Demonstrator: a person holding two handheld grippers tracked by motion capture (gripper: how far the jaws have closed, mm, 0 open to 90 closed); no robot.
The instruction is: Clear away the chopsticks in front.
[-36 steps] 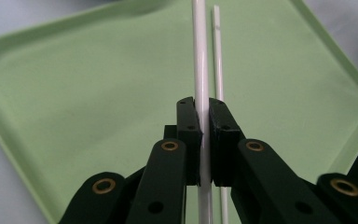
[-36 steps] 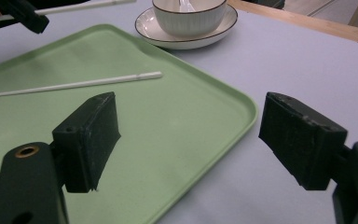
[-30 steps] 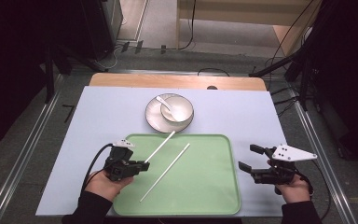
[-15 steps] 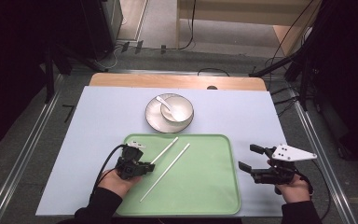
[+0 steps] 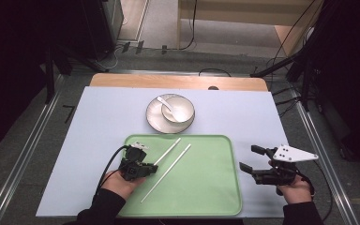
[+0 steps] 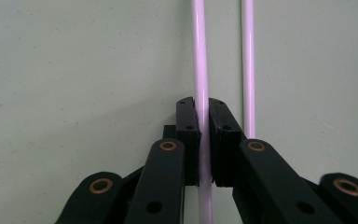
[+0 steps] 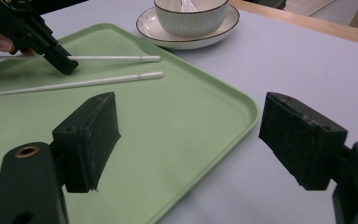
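Two white chopsticks lie on a green tray. My left gripper is shut on the near part of the left chopstick. In the left gripper view the jaws pinch that chopstick, and the second chopstick runs parallel just to its right. The second chopstick lies loose on the tray. My right gripper is open over the table at the tray's right edge, and its wide jaws hold nothing. It looks toward the left gripper and both chopsticks.
A white bowl with a spoon stands on a saucer just beyond the tray's far edge. The pale blue mat covers the table, with a wooden strip at the back. Metal rails run along both sides.
My left hand has shifted a little to the right and lower over the tray, and the chopstick in its jaws has come with it. The right gripper has stayed where it was.
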